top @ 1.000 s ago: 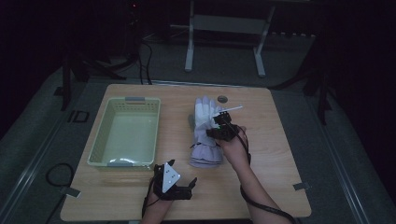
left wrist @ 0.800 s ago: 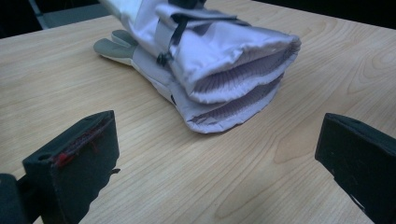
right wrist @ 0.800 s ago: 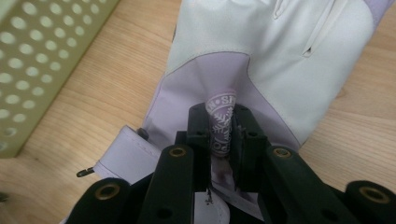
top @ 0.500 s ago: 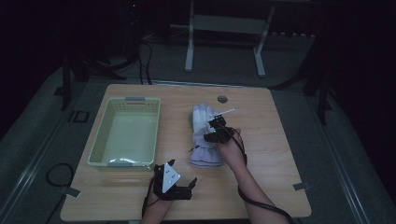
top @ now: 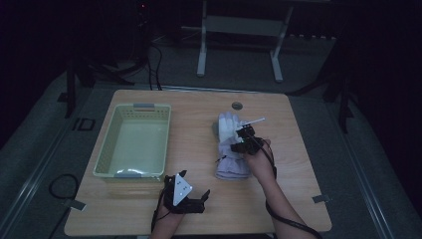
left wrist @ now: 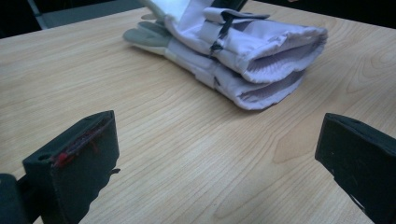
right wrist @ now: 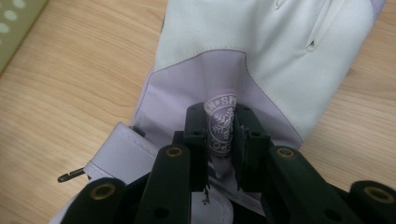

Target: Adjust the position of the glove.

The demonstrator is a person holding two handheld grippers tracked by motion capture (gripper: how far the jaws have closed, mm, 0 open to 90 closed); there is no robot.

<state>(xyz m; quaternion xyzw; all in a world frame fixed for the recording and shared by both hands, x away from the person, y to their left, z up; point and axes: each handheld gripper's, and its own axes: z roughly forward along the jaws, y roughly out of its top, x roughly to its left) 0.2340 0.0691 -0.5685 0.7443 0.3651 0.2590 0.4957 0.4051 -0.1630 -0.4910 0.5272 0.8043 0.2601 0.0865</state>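
While a person is working two handheld grippers at a wooden table (top: 308, 164), the right gripper (right wrist: 219, 135) is pinching a raised fold of fabric on the back of a pair of pale lilac and white gloves (top: 230, 149), right at the round snowflake badge (right wrist: 223, 126). Its jaws are standing narrow, with the cloth squeezed between the pads and the rest of the material draping away on both sides. The gloves are lying stacked near the middle of the table, right of the pale green basket (top: 107, 159), fingers pointing toward the far edge and cuffs toward the person.

The left gripper (top: 185, 191) is resting near the front edge of the table, its jaws standing wide apart with nothing between them; in its own view the glove cuffs (left wrist: 280, 60) are lying ahead, well apart from its fingertips (left wrist: 84, 158).

The gloves are looking light, soft and padded, so they are likely to sag and fold rather than hold shape when lifted. A pinch on one layer of the top glove may be carrying that glove alone, leaving the lower one behind or letting it slide off. The thicker cuff end, where both layers are lying together, is looking like the surer place to grip if both are meant to travel to the basket. The smooth white panel is seeming the slipperiest part.
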